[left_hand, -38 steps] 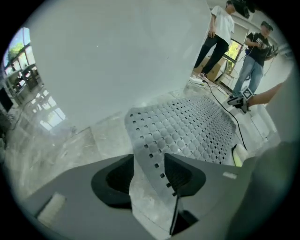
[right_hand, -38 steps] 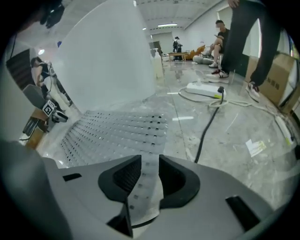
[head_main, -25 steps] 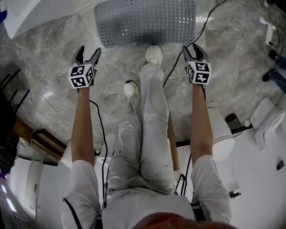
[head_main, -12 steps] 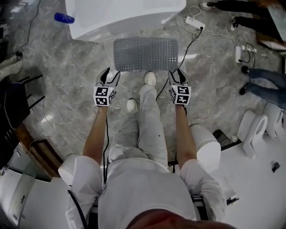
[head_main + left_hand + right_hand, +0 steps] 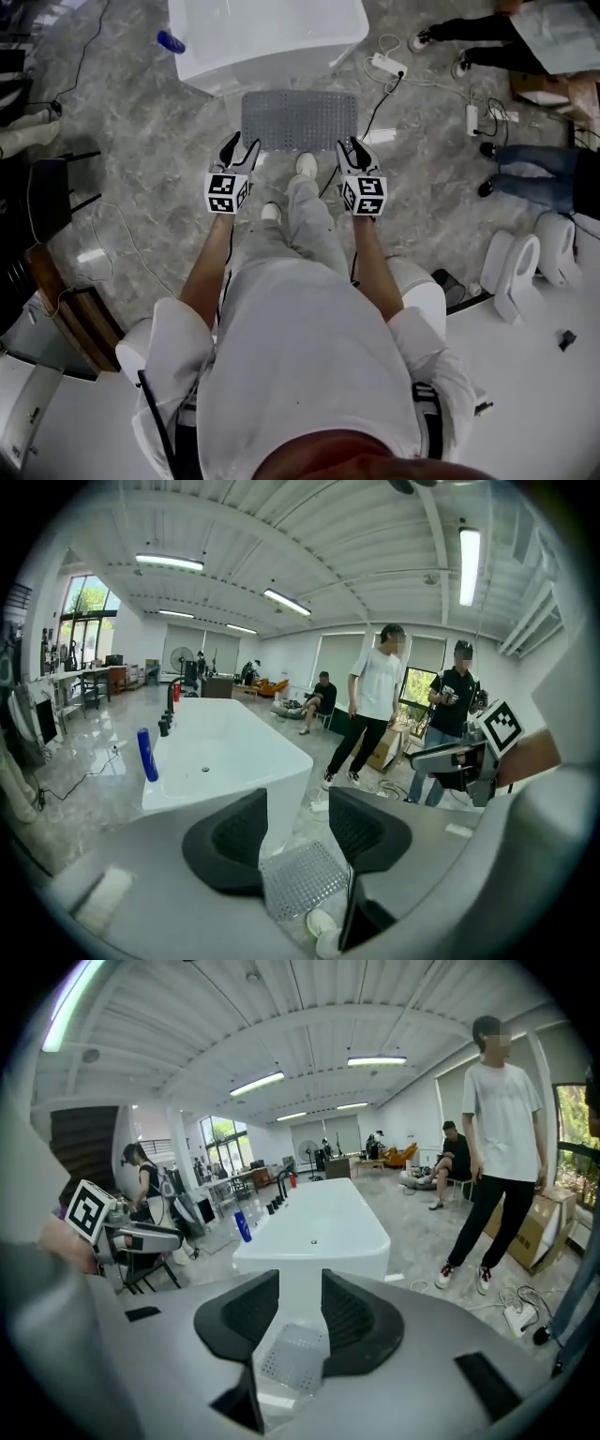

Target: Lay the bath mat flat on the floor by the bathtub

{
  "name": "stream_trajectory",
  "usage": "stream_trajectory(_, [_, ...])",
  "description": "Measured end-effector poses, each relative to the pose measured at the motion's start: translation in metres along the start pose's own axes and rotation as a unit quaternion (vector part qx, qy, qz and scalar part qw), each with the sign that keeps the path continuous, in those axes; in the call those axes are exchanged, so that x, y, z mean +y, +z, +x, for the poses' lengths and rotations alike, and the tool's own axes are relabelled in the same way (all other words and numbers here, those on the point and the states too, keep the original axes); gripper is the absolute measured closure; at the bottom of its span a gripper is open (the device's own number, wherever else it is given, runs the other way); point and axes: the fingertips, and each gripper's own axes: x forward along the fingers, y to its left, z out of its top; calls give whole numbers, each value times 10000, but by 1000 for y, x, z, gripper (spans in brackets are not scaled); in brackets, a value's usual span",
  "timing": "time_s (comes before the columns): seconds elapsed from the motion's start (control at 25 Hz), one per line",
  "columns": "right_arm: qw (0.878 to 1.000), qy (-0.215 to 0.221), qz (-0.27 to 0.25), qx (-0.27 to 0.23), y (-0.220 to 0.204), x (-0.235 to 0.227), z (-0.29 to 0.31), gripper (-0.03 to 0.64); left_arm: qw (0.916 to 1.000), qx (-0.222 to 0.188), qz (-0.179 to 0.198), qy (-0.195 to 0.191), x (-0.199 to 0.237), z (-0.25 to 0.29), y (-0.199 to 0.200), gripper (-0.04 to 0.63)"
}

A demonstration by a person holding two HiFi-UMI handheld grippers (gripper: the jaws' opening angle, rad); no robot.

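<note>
Bath mat (image 5: pixel 300 120) lies flat on the floor (image 5: pixel 141 141) just beside the bathtub (image 5: pixel 267 37) and looks placed. Left hand-held gripper (image 5: pixel 240 145) and right hand-held gripper (image 5: pixel 354 143) hover over its near edge, jaws apart but closing, nothing between them. Best to pull both straight clear without snagging the mat's edge.

A grey marbled floor (image 5: pixel 141 187) is stretching across the open hall, and a white power strip (image 5: pixel 386 64) is lying on it near the top of the head view. Long strip lights (image 5: pixel 169 562) are glowing under a white ribbed ceiling (image 5: pixel 309 527). Daylight is coming in through tall windows (image 5: pixel 86 602) at the far side. A dark chair (image 5: pixel 52 192) is standing at the left.
</note>
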Motion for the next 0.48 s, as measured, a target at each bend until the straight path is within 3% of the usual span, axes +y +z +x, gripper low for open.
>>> stream_trajectory(0.24, [9975,457,-200,-508,65,30,-41,517,9989,-393,271,17,-25,-38,62,417])
stream_trajectory(0.48, [9897,530,-459,-1248,133,37,-71,612,9945,-933,392,265,-36,-60,123,490])
